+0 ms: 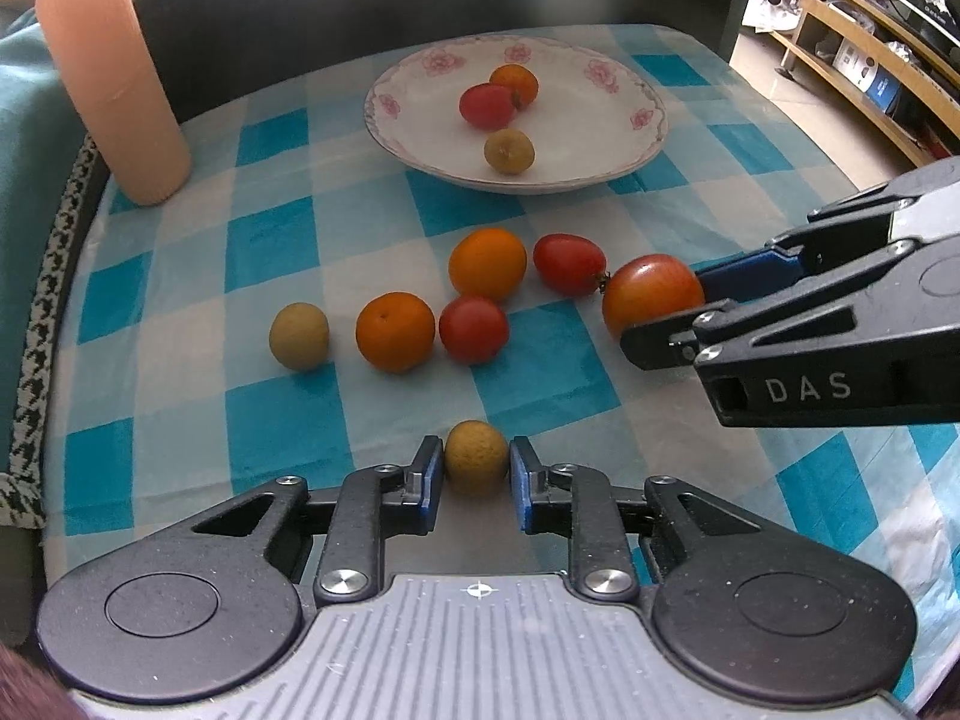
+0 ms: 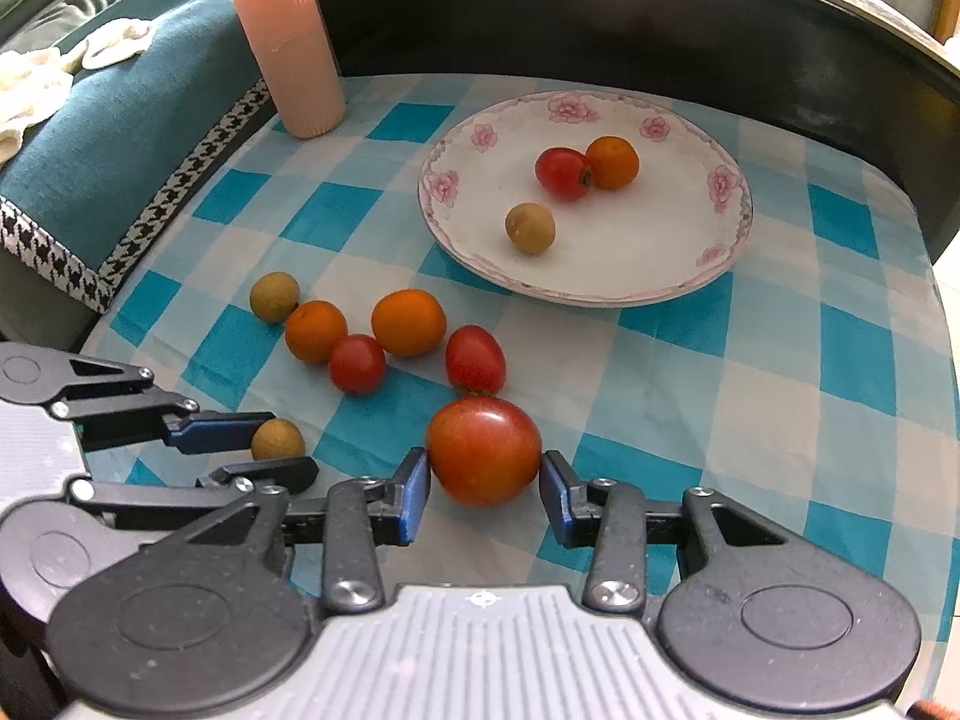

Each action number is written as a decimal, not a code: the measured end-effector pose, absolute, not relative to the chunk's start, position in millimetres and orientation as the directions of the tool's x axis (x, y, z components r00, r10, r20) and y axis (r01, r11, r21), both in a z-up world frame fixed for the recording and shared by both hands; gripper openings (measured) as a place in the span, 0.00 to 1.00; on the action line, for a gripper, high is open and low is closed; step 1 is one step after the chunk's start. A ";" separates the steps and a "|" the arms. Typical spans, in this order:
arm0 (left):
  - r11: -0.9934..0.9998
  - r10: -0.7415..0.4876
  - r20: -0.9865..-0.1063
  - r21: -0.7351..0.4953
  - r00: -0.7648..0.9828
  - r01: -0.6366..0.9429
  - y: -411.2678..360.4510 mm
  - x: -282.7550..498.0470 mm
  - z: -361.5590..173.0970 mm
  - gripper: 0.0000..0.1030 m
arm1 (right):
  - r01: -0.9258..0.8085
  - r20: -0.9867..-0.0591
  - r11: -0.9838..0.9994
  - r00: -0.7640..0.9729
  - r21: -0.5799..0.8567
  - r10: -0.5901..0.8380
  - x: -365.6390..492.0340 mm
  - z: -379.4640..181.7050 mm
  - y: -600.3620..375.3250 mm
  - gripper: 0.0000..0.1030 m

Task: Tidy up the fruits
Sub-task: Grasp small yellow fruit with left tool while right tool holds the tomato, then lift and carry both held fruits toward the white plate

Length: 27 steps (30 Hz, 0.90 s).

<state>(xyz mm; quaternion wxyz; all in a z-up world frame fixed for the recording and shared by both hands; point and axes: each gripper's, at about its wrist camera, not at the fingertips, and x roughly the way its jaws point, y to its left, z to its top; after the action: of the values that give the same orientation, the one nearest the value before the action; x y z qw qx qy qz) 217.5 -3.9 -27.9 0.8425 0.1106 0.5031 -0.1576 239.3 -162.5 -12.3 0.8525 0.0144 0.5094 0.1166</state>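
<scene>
A white flowered plate (image 1: 624, 138) (image 2: 690, 276) holds a red tomato, an orange and a longan. My left gripper (image 1: 476, 459) (image 2: 270, 453) is shut on a small brown longan (image 1: 476, 456) (image 2: 277, 439) at table level. My right gripper (image 2: 485, 468) (image 1: 666, 312) is shut on a large red-orange tomato (image 2: 483, 449) (image 1: 651, 294), its pads touching both sides. Loose on the checked cloth lie two oranges (image 1: 395, 331) (image 1: 487, 263), two small red tomatoes (image 1: 474, 329) (image 1: 569, 263) and another longan (image 1: 299, 336).
A tall pink ribbed cup (image 1: 114, 78) (image 2: 285, 36) stands at the back left. A teal cushion (image 2: 120, 138) borders the left edge of the cloth. A dark wall (image 2: 600, 18) runs behind the plate. Wooden shelves (image 1: 852, 60) stand at the far right.
</scene>
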 end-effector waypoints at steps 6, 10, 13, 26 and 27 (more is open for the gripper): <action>0.929 -0.161 -0.868 0.028 0.469 0.370 -5.9 219.4 -19.0 0.30 | -0.183 -0.856 0.972 0.470 0.145 0.216 238.9 -7.5 -162.3 0.50; 0.935 -0.164 -0.855 0.025 0.492 0.355 -6.1 225.0 -10.3 0.30 | -0.178 -0.848 0.973 0.484 0.145 0.215 240.4 -3.1 -163.3 0.50; 0.938 -0.161 -0.851 0.025 0.500 0.345 -6.7 228.6 -7.9 0.30 | -0.179 -0.843 0.973 0.492 0.147 0.218 241.0 -0.8 -163.5 0.50; 0.940 -0.169 -0.844 0.017 0.510 0.340 -10.9 236.3 -2.9 0.30 | -0.175 -0.834 0.972 0.503 0.157 0.226 240.8 2.2 -167.6 0.45; 0.941 -0.170 -0.842 0.016 0.512 0.338 -11.4 237.4 -1.6 0.30 | -0.175 -0.831 0.972 0.507 0.159 0.227 240.8 3.4 -168.1 0.40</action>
<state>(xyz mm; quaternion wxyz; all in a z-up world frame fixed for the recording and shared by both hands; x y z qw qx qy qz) 237.4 -11.4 -1.6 0.8650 0.0893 0.4714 -0.1468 240.8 -168.1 3.4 0.8677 0.0271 0.4826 0.1160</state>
